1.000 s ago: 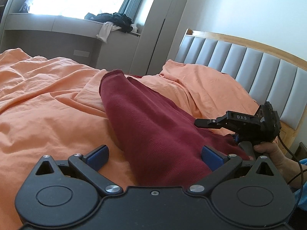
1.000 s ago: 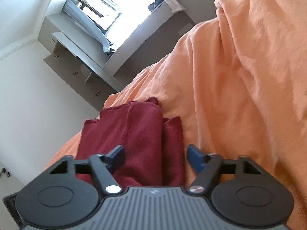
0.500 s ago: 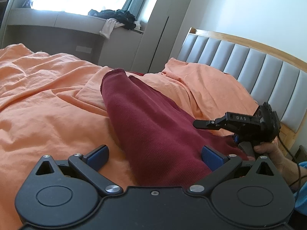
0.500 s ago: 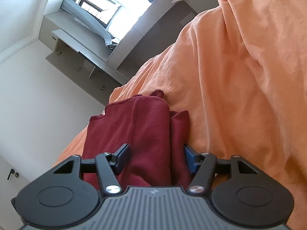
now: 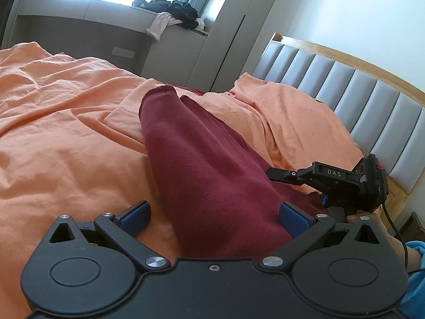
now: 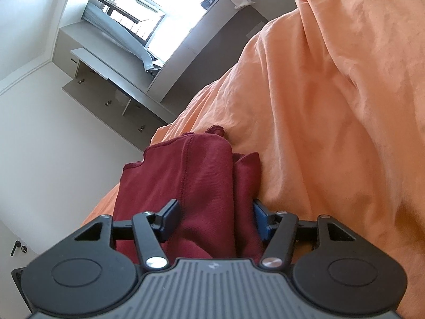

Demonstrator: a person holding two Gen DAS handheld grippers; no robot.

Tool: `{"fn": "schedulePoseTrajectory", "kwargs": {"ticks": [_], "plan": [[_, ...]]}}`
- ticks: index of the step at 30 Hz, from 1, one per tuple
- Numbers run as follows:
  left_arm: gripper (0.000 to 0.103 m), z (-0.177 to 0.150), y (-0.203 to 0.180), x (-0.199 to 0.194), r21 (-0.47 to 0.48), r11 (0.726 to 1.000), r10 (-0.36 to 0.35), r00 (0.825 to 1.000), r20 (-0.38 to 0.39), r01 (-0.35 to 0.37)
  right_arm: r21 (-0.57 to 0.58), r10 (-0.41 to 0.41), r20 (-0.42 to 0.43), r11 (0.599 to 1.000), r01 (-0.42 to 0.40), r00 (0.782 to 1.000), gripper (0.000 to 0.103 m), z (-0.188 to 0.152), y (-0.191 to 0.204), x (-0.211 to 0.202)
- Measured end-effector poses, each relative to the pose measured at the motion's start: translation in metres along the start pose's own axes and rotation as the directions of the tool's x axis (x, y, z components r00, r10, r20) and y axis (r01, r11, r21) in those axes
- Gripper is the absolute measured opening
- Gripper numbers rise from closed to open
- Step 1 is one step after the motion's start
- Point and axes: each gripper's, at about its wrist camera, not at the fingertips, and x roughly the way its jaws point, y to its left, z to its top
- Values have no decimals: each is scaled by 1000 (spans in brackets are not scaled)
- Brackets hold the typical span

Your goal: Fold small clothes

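Note:
A dark red knit garment [image 5: 207,164] lies in a long fold on the orange bed cover [image 5: 66,138]. My left gripper [image 5: 212,212] is wide open, its blue pads on either side of the garment's near end. My right gripper [image 6: 215,216] has closed in on the garment [image 6: 194,180], its blue pads pressing a bunched edge from both sides. The right gripper also shows in the left wrist view [image 5: 332,180], held by a hand at the garment's right edge.
A grey padded headboard [image 5: 358,101] with a wooden rim runs along the right. An orange pillow [image 5: 287,117] lies behind the garment. A window ledge [image 5: 106,10] carries a pile of dark and white clothes [image 5: 175,13].
My right gripper's jaws have narrowed from wide open to pressing on the red garment. My left gripper has stayed open and shifted only slightly.

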Motion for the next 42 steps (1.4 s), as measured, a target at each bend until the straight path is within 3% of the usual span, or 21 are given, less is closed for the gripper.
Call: {"fn": "schedulePoseTrajectory", "kwargs": {"ticks": [14,19,23,32,38,42], "plan": [[103,0,1,0,2,1000,2,1000,1,-2,20,6,12,1000,-6,1000,68,-2,-1,1],[103,-1,1,0,-3,1000,-4,1000,-3,4,-1,29,0,1000,-29,1000,81,-1,2,3],[103,-2,3,-1,-6,1000,-12,1000,-3,12,-54,9,-10,998,-10,1000,82,-2,7,6],[103,1,5,2,-43,999,-19,1000,-9,19,-98,-6,-12,995,5,1000,81,-7,11,7],[103,7,-1,6,-39,999,-1,999,-37,0,-109,-28,-1,994,28,1000,71,-10,20,8],[103,14,0,14,-57,998,-27,997,-75,22,-109,-45,11,993,46,999,64,-12,25,7]]}}
